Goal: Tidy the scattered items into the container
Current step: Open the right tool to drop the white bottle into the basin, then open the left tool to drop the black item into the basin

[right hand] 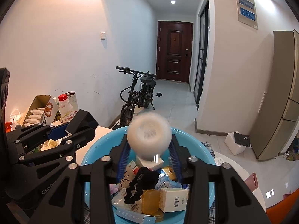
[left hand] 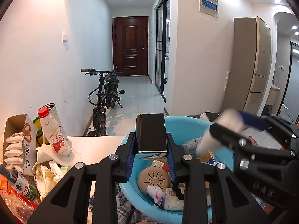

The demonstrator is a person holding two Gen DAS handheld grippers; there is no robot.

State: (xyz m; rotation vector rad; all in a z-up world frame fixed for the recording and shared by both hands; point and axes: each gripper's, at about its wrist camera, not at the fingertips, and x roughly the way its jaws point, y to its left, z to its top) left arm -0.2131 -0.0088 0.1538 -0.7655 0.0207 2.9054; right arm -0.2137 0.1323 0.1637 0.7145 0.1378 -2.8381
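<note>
A light blue basin (left hand: 129,186) (right hand: 89,160) holds several small boxes, a round tan disc (left hand: 153,180), a black scrunchie (right hand: 140,183) and an amber soap (right hand: 150,201). My left gripper (left hand: 151,155) is shut on a black rectangular box (left hand: 151,132), held over the basin's left rim; it also shows in the right wrist view (right hand: 82,121). My right gripper (right hand: 149,149) is over the basin, with a blurred white roll-shaped object (right hand: 148,137) between its fingers; from the left wrist view the roll (left hand: 222,128) looks in motion, so the grip is unclear.
Clutter lies left of the basin on the white table (left hand: 97,145): a red-capped milk bottle (left hand: 54,132), a carton of white packets (left hand: 16,145), a green-label bottle (left hand: 20,186), crumpled wrappers (left hand: 46,175). A bike (left hand: 104,97) stands beyond. A pink object (right hand: 252,182) sits right.
</note>
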